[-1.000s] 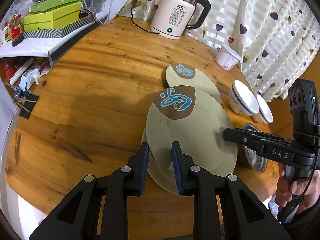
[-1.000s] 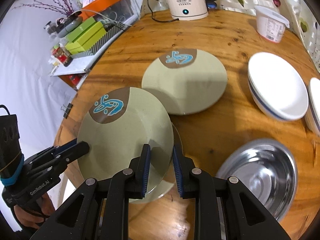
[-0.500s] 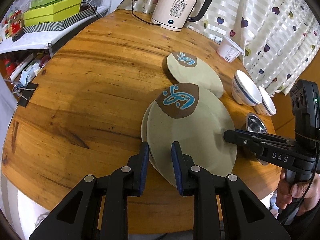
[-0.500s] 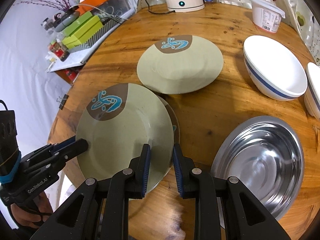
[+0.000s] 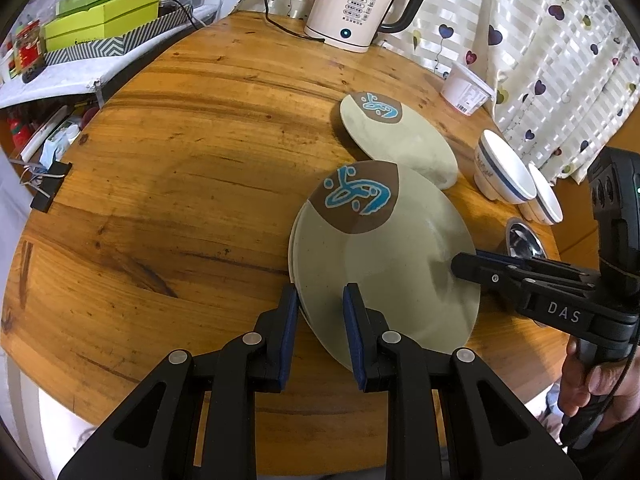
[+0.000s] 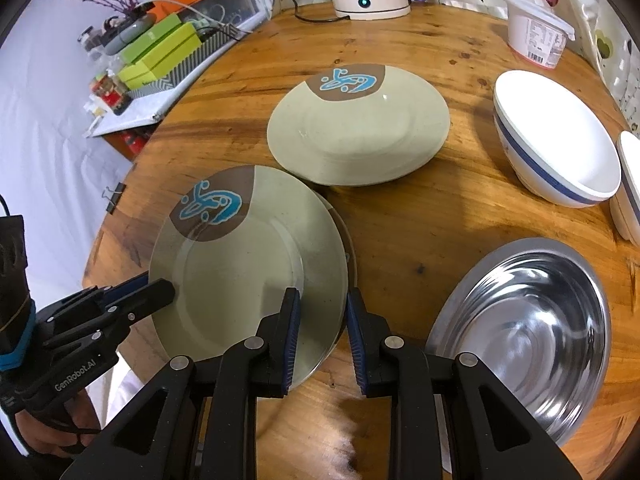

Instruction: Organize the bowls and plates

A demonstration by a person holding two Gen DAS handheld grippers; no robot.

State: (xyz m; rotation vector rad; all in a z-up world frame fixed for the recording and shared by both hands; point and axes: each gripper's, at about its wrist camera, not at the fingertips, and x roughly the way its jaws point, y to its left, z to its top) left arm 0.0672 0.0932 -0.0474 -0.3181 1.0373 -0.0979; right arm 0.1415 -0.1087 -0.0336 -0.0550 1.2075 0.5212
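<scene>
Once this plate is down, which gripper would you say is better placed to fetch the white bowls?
Probably the right gripper: it holds the plate on the side nearest the bowls; the left gripper is across the plate.

The table point(image 6: 420, 216) is varnished wood with dark grain and a soft sheen. The plates point(image 6: 248, 264) look like glazed ceramic, smooth and faintly glossy. The steel bowl point(image 6: 528, 328) is polished metal, mirror-bright. The white bowls point(image 6: 560, 148) are glossy ceramic. The tub point(image 6: 536, 36) and kettle point(image 5: 356, 4) look like smooth plastic. The curtain point(image 5: 560, 40) is thin cloth. Gripper pads point(image 5: 290, 324) are ribbed blue rubber on matt black plastic.
</scene>
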